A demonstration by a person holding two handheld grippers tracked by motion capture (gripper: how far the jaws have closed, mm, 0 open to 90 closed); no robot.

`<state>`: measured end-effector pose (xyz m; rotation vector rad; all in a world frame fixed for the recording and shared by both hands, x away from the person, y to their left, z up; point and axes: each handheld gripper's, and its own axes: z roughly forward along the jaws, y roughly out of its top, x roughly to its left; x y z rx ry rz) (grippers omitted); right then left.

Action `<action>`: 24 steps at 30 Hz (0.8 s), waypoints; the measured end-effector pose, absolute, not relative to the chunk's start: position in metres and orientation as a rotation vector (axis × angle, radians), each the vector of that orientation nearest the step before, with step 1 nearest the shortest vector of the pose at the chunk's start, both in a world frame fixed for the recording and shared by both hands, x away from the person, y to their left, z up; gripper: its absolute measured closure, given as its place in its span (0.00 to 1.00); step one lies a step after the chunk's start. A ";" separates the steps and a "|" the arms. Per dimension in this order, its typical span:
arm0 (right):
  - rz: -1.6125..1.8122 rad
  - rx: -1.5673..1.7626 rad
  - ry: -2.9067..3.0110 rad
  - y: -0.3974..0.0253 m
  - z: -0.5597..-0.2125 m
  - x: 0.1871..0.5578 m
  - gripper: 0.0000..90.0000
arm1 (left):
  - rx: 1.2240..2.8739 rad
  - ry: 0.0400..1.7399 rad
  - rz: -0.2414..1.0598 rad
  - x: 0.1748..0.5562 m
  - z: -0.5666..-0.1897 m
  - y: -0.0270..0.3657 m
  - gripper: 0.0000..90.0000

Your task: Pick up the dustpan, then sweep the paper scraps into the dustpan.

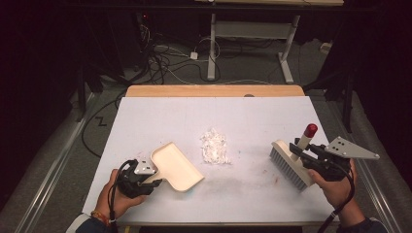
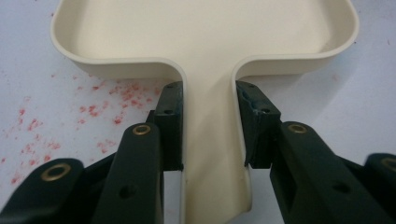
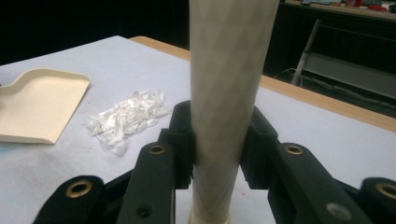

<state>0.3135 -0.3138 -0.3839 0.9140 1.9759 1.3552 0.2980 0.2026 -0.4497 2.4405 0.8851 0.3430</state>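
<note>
Tools were both in hand and the sweep itself had not begun, as I judged it: the pile of white scraps (image 1: 215,147) lay untouched near the middle of the desk (image 1: 145,111), between dustpan (image 1: 176,166) and brush (image 1: 290,167). My left tongs (image 1: 148,182) were pinching the dustpan's handle, one pad against each side of it, as the left gripper view showed (image 2: 211,140); the pan lay flat on the desk, just left of the scraps, its open lip turned to the person's right. My right tongs (image 1: 302,156) were clamped on the brush's pale handle (image 3: 224,93), which rose nearly upright between the jaws to a red tip (image 1: 310,129); the bristles pointed down at the desk, well to the right of the pile. The next move, I reckoned, called for carrying the brush leftward to the far side of the scraps and drawing them toward the pan while the left hand (image 1: 114,199) pressed the lip down. Both forearms came in low from the near edge, the right hand (image 1: 335,187) raised a little above the left
</note>
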 end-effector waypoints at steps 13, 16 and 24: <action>1.374 0.913 1.960 -0.304 -0.382 0.326 0.78 | 2.452 0.876 0.348 0.299 -0.448 0.200 0.70; 1.396 0.927 1.935 -0.295 -0.380 0.338 0.78 | 2.454 0.872 0.345 0.299 -0.448 0.199 0.70; 1.359 0.854 1.936 -0.245 -0.372 0.390 0.78 | 2.456 0.865 0.338 0.303 -0.448 0.196 0.70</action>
